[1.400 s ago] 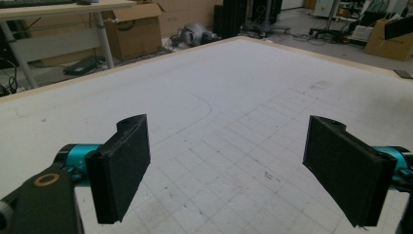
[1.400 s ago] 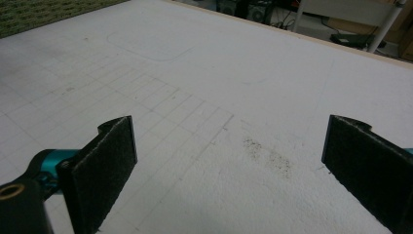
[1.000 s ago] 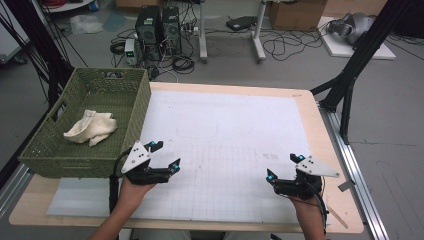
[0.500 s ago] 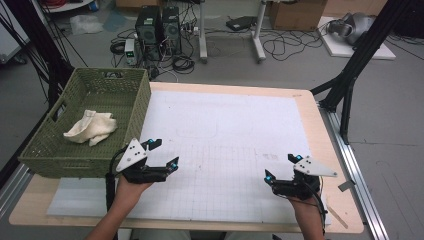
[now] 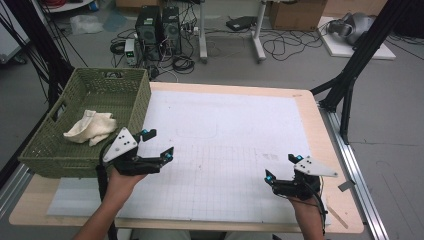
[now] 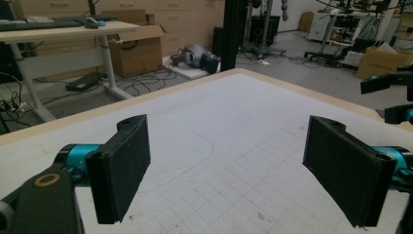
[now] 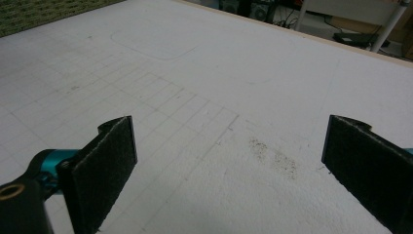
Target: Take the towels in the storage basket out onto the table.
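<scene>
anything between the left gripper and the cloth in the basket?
Yes. The woven green basket's near right wall stands between the left gripper and the crumpled cream cloth lying inside it. The gripper hangs open just outside that wall, above the white gridded mat. It would probably have to come in over the rim.

You work at a light wooden table (image 5: 320, 120) with a bare wood border along its far and right edges. A white gridded mat (image 5: 230, 145) lies flat on it and covers most of the top; faint lines mark a rounded outline near the mat's middle, and a dark speckled smudge (image 7: 272, 156) sits on the mat. A green woven basket (image 5: 55, 150) stands on the table's left end, its right wall just beside the mat's edge. A cream cloth (image 5: 91, 127) lies crumpled inside it.
</scene>
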Action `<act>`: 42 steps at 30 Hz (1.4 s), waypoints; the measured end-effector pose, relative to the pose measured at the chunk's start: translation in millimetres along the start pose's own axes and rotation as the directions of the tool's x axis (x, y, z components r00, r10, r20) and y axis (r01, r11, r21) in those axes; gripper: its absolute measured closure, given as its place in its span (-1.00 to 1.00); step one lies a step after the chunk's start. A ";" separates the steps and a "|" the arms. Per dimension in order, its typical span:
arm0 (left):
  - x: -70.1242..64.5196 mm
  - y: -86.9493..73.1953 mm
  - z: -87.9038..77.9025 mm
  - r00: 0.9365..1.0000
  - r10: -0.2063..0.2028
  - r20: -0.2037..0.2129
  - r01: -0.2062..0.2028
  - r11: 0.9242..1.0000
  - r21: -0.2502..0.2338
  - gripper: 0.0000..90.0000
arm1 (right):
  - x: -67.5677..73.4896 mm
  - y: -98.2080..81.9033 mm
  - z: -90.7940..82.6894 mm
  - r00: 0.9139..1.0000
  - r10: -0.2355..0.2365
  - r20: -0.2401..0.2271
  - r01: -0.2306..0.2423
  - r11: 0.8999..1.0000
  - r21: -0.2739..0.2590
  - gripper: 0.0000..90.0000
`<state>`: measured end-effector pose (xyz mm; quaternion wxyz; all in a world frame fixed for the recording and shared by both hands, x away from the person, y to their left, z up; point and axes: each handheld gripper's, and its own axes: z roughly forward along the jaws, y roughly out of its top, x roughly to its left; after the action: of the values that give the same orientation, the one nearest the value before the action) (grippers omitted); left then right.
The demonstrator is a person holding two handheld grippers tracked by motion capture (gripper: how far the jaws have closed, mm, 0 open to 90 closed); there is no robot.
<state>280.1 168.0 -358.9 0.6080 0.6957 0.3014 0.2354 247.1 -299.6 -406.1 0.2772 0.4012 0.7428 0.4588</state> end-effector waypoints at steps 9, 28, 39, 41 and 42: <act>20.5 20.3 -15.8 0.999 0.003 -0.046 -0.004 1.000 -0.018 -0.61 | 0.5 0.4 0.4 1.000 -0.001 -0.002 0.001 1.000 0.000 -0.89; 103.0 48.7 -52.5 0.982 -0.010 -0.189 0.012 1.000 0.012 -0.61 | 0.2 -0.8 1.8 1.000 -0.002 -0.001 0.002 1.000 0.014 -0.89; 162.9 45.6 -61.9 0.956 -0.091 -0.278 0.111 0.992 0.060 -0.60 | 1.6 -0.9 5.6 1.000 -0.013 -0.004 0.013 1.000 0.023 -0.89; 172.3 42.2 -61.0 0.949 -0.097 -0.301 0.130 0.987 0.091 -0.60 | 1.6 -1.1 6.0 1.000 -0.012 -0.005 0.012 1.000 0.026 -0.89; 176.6 40.1 -60.5 0.944 -0.103 -0.312 0.141 0.985 0.102 -0.60 | 1.7 -1.1 6.1 1.000 -0.010 -0.004 0.010 1.000 0.028 -0.89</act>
<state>368.4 332.1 -317.1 0.5235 0.6670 0.4482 0.2831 250.5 -295.7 -409.8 0.2726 0.4003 0.7516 0.4479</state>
